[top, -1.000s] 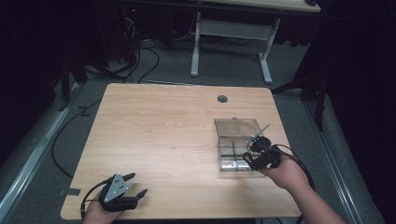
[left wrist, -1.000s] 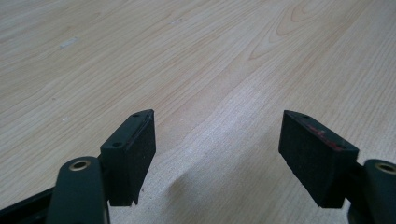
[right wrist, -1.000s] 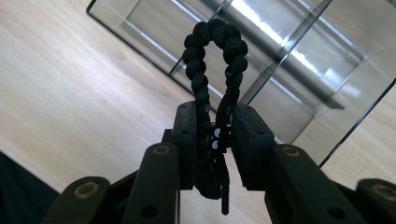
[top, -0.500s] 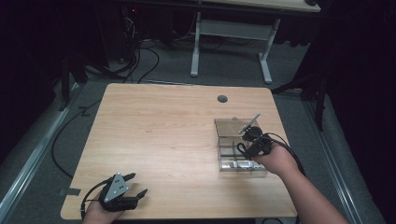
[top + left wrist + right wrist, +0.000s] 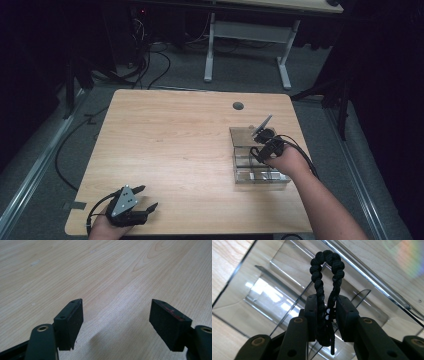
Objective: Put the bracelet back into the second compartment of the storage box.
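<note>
A clear plastic compartment box (image 5: 245,172) lies on the right half of the wooden table (image 5: 175,145). My right gripper (image 5: 326,312) is shut on a black braided cord bracelet (image 5: 325,267), whose loop sticks out past the jaws. It hangs just above the box's transparent dividers (image 5: 274,290). From above, the right gripper (image 5: 264,142) hovers over the box's far end, its grey plate tilted up. My left gripper (image 5: 142,200) rests near the table's front left edge. In its own view that left gripper (image 5: 116,315) stands open over bare wood with nothing between its pads (image 5: 72,320).
A round cable hole (image 5: 238,106) sits near the table's far edge. Behind the table stands a white desk frame (image 5: 245,45), with cables (image 5: 150,60) on the grey floor. Dark surroundings close in on both sides.
My right gripper has moved away from me along the box toward its far end, carrying the bracelet. The left gripper has stayed put.
</note>
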Demonstrator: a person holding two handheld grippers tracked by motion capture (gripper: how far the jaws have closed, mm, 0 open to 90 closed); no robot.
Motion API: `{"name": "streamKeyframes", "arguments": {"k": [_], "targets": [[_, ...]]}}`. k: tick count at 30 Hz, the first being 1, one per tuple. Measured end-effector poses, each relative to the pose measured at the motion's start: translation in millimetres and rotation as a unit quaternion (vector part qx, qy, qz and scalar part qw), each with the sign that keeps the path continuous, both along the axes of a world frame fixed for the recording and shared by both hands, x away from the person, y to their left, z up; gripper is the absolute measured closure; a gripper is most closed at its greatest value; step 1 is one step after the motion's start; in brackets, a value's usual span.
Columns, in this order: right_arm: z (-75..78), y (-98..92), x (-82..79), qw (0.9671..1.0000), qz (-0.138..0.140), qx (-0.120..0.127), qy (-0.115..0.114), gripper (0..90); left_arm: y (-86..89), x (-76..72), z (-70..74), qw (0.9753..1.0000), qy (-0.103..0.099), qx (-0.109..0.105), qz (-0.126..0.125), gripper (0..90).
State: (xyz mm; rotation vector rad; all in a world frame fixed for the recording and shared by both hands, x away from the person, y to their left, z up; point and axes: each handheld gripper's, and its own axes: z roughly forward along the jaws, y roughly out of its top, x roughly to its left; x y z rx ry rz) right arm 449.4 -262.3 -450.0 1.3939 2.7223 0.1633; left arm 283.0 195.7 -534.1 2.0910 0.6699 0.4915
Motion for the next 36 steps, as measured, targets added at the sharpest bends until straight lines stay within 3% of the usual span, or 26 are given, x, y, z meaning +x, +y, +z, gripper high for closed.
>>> {"name": "streamKeyframes", "arguments": {"k": [15,27,28,30,31,32,36], "targets": [[-20.8,-0.8,13.8,0.9995,-0.001,-0.025,0.021,72.5,-0.1,0.1,-0.1,1.0,-0.001,0.0,0.0,27.9],[-33.2,-4.1,14.9,0.9992,-0.01,-0.018,0.033,72.8,0.0,0.1,0.0,1.0,0.0,0.0,0.0,28.0],[-32.6,-3.3,13.7,0.9988,-0.024,-0.018,0.039,72.8,0.0,0.1,0.0,1.0,0.0,0.001,0.0,27.9],[-33.6,-6.2,15.1,0.9994,-0.008,-0.013,0.032,72.7,0.0,0.1,0.0,1.0,0.0,0.0,0.0,28.0],[-33.3,-5.2,13.4,0.999,-0.024,-0.012,0.036,72.6,0.0,0.1,0.0,1.0,0.0,0.001,0.0,28.0],[-33.8,-6.7,14.8,0.9994,-0.009,-0.01,0.032,72.6,0.0,0.1,0.0,1.0,0.0,0.001,0.0,28.0],[-33.6,-7.4,15.5,0.9993,-0.009,-0.009,0.036,72.0,-0.1,0.0,0.0,1.0,0.0,0.001,0.0,28.0]]}}
